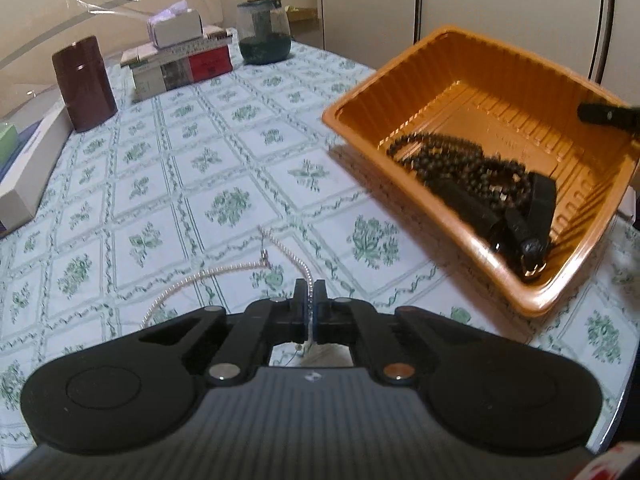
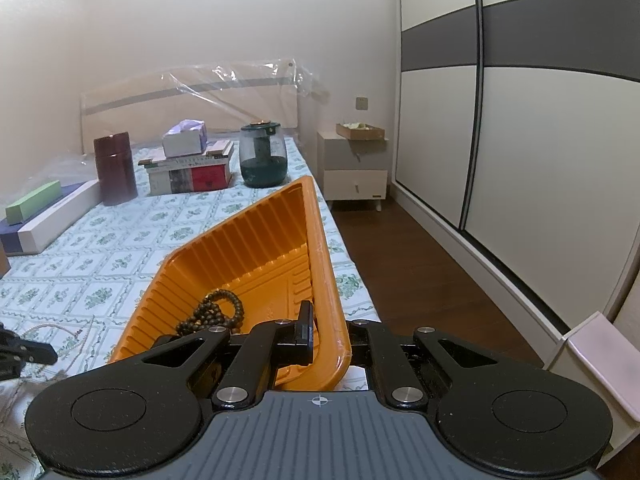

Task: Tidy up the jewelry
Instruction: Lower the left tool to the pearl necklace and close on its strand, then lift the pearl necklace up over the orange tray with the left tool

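Note:
My left gripper is shut on a thin pearl-white necklace, whose loop trails left over the tablecloth. An orange plastic tray is tilted, lifted at its right side, and holds dark bead strands and a black watch. My right gripper is shut on the tray's rim; one finger sits inside the tray, the other is hidden behind the wall. The beads show in the right wrist view. The right gripper's tip shows at the tray's far right edge.
At the table's far end stand a maroon canister, stacked boxes and a dark green glass jar. Long flat boxes lie at the left edge. The table's right edge drops to a wooden floor by a nightstand.

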Available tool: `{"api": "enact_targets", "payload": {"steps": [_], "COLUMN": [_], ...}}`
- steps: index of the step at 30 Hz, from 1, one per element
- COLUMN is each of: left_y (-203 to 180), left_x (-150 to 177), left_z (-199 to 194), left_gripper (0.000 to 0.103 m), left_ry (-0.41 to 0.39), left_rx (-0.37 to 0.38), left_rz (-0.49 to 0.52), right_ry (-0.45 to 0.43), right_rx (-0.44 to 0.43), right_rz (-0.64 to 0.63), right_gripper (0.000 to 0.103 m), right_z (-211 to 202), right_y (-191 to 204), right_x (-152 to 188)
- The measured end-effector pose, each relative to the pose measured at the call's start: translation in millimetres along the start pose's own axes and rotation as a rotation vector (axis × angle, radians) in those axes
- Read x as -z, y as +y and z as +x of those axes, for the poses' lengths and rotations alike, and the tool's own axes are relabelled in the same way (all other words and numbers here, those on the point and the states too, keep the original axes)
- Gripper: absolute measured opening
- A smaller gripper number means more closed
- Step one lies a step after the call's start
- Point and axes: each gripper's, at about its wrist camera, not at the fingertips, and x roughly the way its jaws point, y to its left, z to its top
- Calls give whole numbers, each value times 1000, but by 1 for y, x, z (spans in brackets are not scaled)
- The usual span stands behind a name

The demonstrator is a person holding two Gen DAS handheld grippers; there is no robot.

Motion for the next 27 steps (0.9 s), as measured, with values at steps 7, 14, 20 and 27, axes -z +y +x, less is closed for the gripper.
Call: {"api": "enact_targets", "payload": {"steps": [7, 14, 20, 27], "left_y": [7, 16, 17, 12], "left_x": [-20, -45, -70, -105], "left_z": [-21, -41, -56, -74], "left_gripper": [1, 1, 1, 1], "left_ry": [-58, -109, -152, -223], "left_rx": [41, 70, 104, 156], "left_rz": [-40, -51, -50, -35], "right_ry": [-3, -5, -6, -9], "right_rx": [-3, -5, -6, -9], "right_rz": [1, 3, 3, 6], "right_gripper": [7, 7, 7, 7], "right_z": [-2, -3, -3, -4], "right_y": [-1, -1, -1, -1], "right_x": [0, 1, 0, 0]}}
